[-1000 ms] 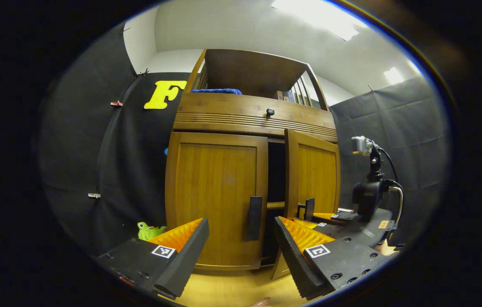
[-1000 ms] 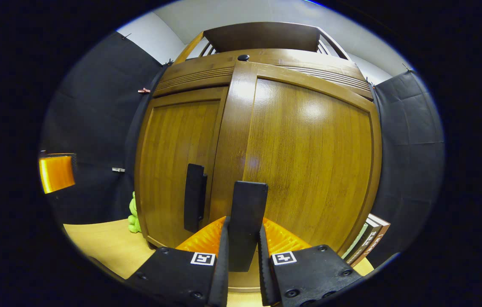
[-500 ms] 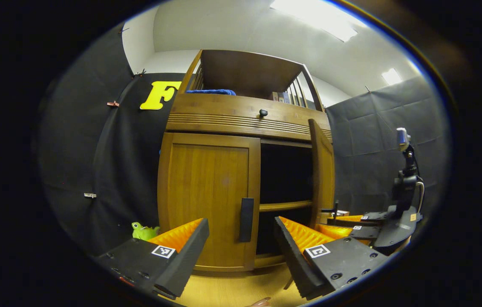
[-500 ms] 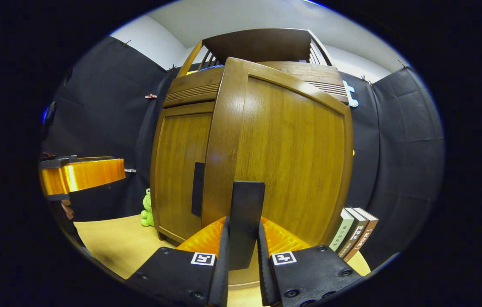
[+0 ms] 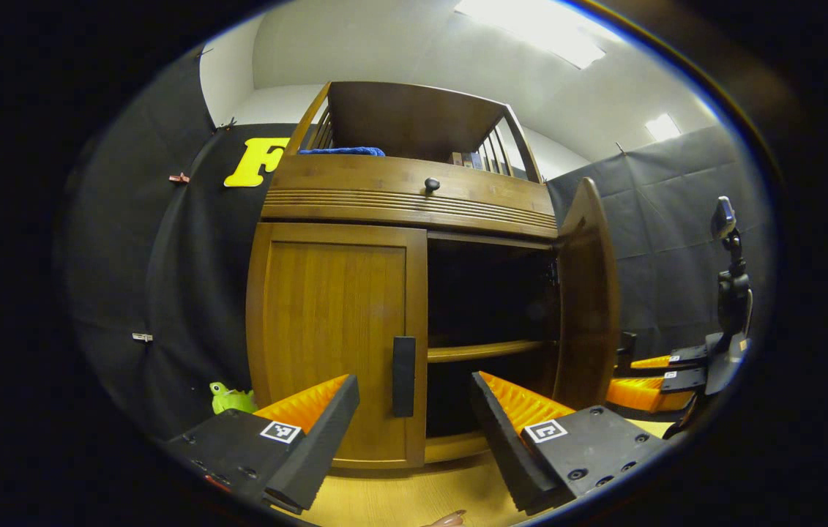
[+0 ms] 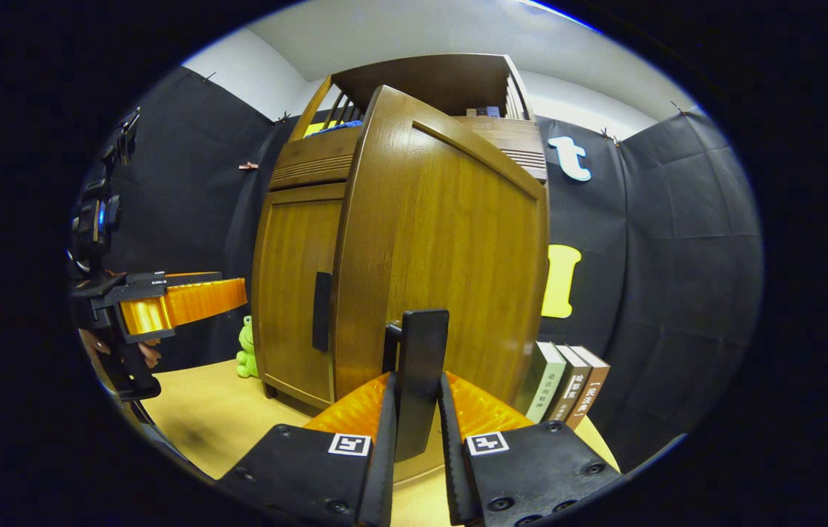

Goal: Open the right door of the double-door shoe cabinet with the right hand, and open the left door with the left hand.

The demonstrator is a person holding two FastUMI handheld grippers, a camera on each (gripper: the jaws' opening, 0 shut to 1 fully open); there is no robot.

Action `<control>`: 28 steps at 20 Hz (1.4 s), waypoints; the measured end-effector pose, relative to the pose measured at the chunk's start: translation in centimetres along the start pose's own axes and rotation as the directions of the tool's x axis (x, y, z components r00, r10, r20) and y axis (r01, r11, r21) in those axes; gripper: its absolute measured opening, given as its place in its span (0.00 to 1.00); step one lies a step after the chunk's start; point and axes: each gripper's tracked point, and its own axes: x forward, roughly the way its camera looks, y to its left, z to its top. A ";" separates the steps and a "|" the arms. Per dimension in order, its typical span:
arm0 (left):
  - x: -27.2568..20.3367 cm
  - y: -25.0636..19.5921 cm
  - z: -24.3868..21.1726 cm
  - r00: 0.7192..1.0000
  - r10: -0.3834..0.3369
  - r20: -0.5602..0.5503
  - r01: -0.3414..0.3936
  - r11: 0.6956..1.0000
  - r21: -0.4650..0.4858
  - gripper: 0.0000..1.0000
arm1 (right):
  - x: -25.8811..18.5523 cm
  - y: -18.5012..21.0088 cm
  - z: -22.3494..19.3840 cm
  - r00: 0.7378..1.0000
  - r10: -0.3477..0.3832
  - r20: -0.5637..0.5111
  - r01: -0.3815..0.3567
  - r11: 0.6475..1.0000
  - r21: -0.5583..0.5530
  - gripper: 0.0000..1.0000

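A brown wooden shoe cabinet [image 5: 414,197] stands on the pale wooden tabletop. Its left door [image 5: 333,337] is closed, with a dark upright handle [image 5: 404,376] at its inner edge. The right door [image 5: 588,293] is swung wide, showing a dark inside with one shelf [image 5: 487,351]. My left gripper [image 5: 414,417] is open, a little in front of the left door's handle and apart from it. In the right gripper view my right gripper [image 6: 417,417] is shut on the right door's handle [image 6: 419,380], with the right door [image 6: 450,249] in front of it.
A green frog toy [image 5: 230,399] sits at the cabinet's left foot. Several books [image 6: 567,384] stand to the right of the cabinet. A blue cloth [image 5: 344,151] lies on the cabinet's upper shelf. The left gripper [image 6: 179,304] and the hand holding it show at the left in the right gripper view.
The right door has swung from slightly ajar to wide open, pulled by my right gripper by its handle. My left gripper stays open, slightly nearer the left door's handle.
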 end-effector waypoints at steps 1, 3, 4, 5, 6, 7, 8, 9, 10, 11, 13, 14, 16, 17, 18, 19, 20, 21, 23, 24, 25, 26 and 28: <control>0.2 -0.1 -0.2 1.000 0.001 -0.007 -0.001 1.000 0.004 0.94 | -0.5 -0.6 0.0 1.000 -0.011 -0.003 0.011 1.000 0.004 0.33; 0.4 -0.3 -0.6 1.000 -0.002 -0.019 0.002 1.000 0.004 0.94 | -1.2 -1.8 -0.2 1.000 -0.027 -0.012 0.027 0.999 0.027 0.31; 0.6 -0.4 -0.7 1.000 -0.004 -0.020 0.004 1.000 0.001 0.95 | -1.6 -2.2 -0.4 0.999 -0.028 -0.021 0.029 0.999 0.042 0.31; 0.7 -0.4 -0.6 1.000 -0.007 -0.018 0.007 1.000 0.000 0.95 | -1.9 -2.7 -0.7 0.999 -0.029 -0.030 0.030 0.998 0.058 0.31; 0.8 -0.5 -0.6 1.000 -0.007 -0.017 0.007 1.000 -0.001 0.95 | -2.2 -3.2 -0.9 0.999 -0.030 -0.040 0.033 0.997 0.075 0.30; 0.9 -0.5 -0.6 1.000 -0.006 -0.015 0.006 1.000 0.000 0.95 | -2.6 -3.7 -1.0 0.999 -0.031 -0.045 0.034 0.996 0.087 0.29; 1.0 -0.7 -0.6 1.000 -0.007 -0.014 0.007 1.000 0.000 0.94 | -2.9 -4.3 -0.8 0.998 -0.033 -0.045 0.037 0.995 0.091 0.29; 1.2 -0.8 -0.5 1.000 -0.006 -0.012 0.006 1.000 -0.002 0.94 | -3.2 -4.8 -0.5 0.998 -0.037 -0.041 0.041 0.996 0.084 0.28; 1.3 -0.9 -0.4 1.000 -0.008 -0.009 0.008 1.000 -0.006 0.95 | -3.4 -5.4 -0.3 0.998 -0.052 -0.036 0.055 0.996 0.069 0.28; 1.5 -1.0 -0.4 1.000 -0.010 -0.008 0.010 1.000 -0.010 0.95 | -3.6 -6.1 0.0 0.997 -0.067 -0.030 0.068 0.996 0.049 0.29; 1.8 -1.2 -0.3 1.000 -0.017 0.002 0.017 1.000 -0.013 0.94 | -4.0 -8.1 0.1 0.992 -0.124 -0.026 0.124 0.992 0.003 0.25; 2.0 -1.2 -0.1 1.000 -0.017 0.013 0.017 1.000 -0.012 0.95 | -4.3 -9.1 0.2 0.989 -0.146 -0.026 0.146 0.989 -0.008 0.29; 2.5 -1.0 -0.1 1.000 -0.008 0.019 0.008 1.000 0.002 0.94 | -4.7 -9.5 0.3 0.990 -0.138 -0.033 0.138 0.990 0.010 0.18; 2.8 -0.7 -0.1 1.000 0.002 0.015 -0.002 1.000 0.010 0.95 | -4.8 -9.9 0.2 0.991 -0.132 -0.038 0.133 0.991 0.028 0.22; 3.0 -0.4 -0.2 1.000 0.013 0.011 -0.013 1.000 0.014 0.95 | -5.1 -10.4 0.2 0.990 -0.136 -0.045 0.138 0.990 0.037 0.19; 3.2 -0.2 -0.3 1.000 0.018 0.009 -0.018 1.000 0.012 0.95 | -5.2 -11.2 0.2 0.988 -0.149 -0.044 0.150 0.988 0.034 0.22; 3.4 -0.1 -0.5 1.000 0.023 0.004 -0.023 1.000 0.011 0.95 | -5.4 -12.0 0.3 0.986 -0.163 -0.036 0.163 0.986 0.019 0.22; 3.7 0.0 -0.6 1.000 0.029 0.000 -0.029 1.000 0.010 0.94 | -5.6 -12.8 0.4 0.984 -0.174 -0.025 0.174 0.985 -0.001 0.18; 4.1 0.2 -0.9 0.999 0.036 -0.009 -0.036 0.999 0.005 0.95 | -6.0 -13.9 0.2 0.984 -0.177 -0.022 0.177 0.984 0.012 0.22; 4.2 0.1 -1.0 0.999 0.033 -0.011 -0.033 0.999 0.004 0.95 | -6.0 -14.4 0.1 0.984 -0.176 -0.023 0.177 0.983 0.040 0.19; 4.3 0.0 -1.0 0.999 0.033 -0.010 -0.033 0.999 0.006 0.95 | -6.3 -14.9 0.0 0.982 -0.184 -0.029 0.186 0.981 0.058 0.25; 4.3 0.1 -1.0 0.999 0.037 -0.007 -0.037 0.999 0.011 0.95 | -6.5 -15.5 -0.1 0.981 -0.192 -0.031 0.194 0.978 0.076 0.31; 4.6 0.2 -1.1 0.999 0.042 0.000 -0.042 0.999 0.018 0.95 | -6.9 -16.4 -0.2 0.975 -0.218 -0.038 0.221 0.970 0.099 0.31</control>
